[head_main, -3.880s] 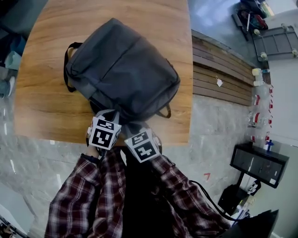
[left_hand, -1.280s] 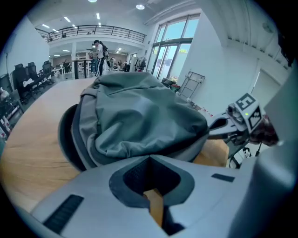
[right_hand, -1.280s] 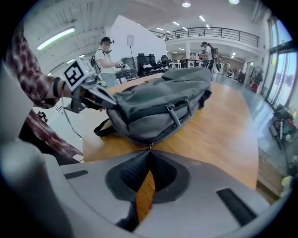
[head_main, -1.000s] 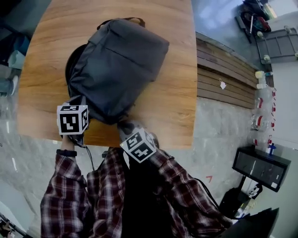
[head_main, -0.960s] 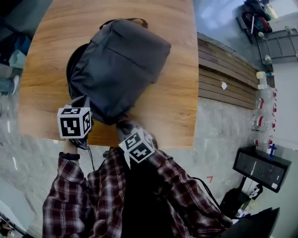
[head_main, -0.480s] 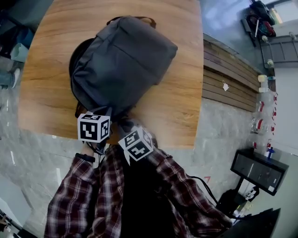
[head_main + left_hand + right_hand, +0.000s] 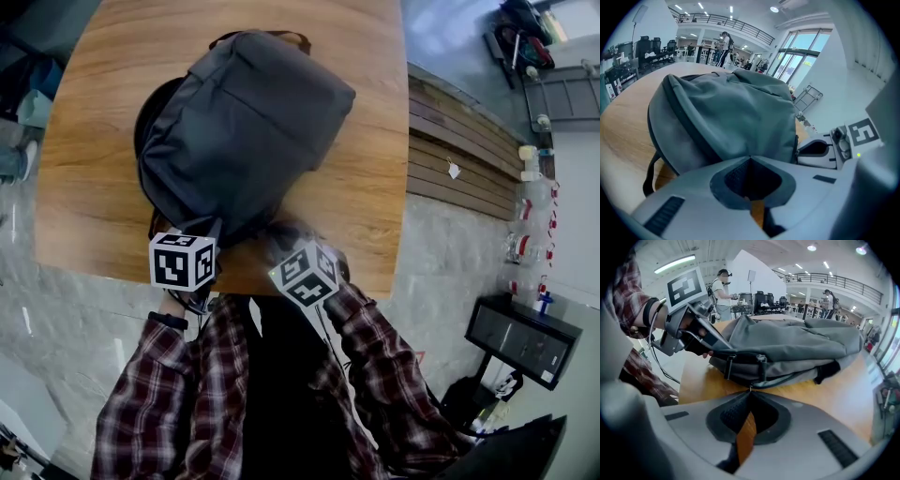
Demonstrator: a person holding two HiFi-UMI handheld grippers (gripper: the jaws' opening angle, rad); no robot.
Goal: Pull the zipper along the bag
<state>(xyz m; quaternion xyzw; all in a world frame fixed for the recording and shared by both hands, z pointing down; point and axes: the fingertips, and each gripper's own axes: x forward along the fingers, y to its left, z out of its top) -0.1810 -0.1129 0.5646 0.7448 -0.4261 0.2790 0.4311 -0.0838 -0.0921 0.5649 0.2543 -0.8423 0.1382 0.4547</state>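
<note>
On the wooden table point(image 7: 366, 187), toward its near edge, lay a plump dark-grey backpack point(image 7: 239, 131). Its near-left hem sat clamped in the left gripper point(image 7: 208, 232), while the right gripper point(image 7: 281, 234) pinched a small zipper pull point(image 7: 750, 388).

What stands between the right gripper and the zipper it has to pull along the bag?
Nothing visible does. The right gripper is shut at the backpack's near edge, apparently on the zipper pull. The left gripper grips its other near corner, off to the side.

bag point(image 7: 244, 131) fills table point(image 7: 366, 187) middle, bare wood open either side
</note>
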